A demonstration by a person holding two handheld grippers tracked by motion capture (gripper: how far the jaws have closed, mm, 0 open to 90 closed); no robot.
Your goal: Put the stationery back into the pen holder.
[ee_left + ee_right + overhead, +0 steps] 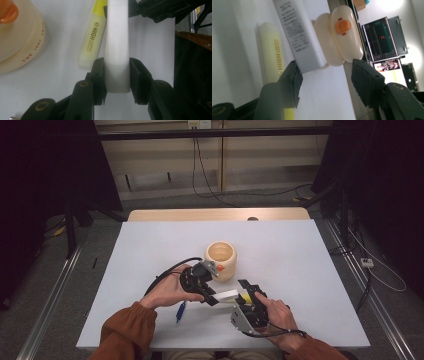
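Observation:
A white tube (227,295) is clamped flat at one end in my left gripper (212,297); in the left gripper view both pads press its sides (117,50). My right gripper (248,292) faces it from the right. In the right gripper view the tube's printed end (297,32) lies against the left jaw, while the right jaw stands well clear, so my right gripper (327,77) is open around it. A yellow highlighter (93,37) (272,55) lies on the table just under the tube. The cream duck-faced cup (220,260) stands behind both grippers.
A blue pen (181,311) lies near the front edge beside the left forearm. The white table (300,270) stretches bare to the right and back. A wooden board (215,214) borders its far edge. Cables run over the floor beyond.

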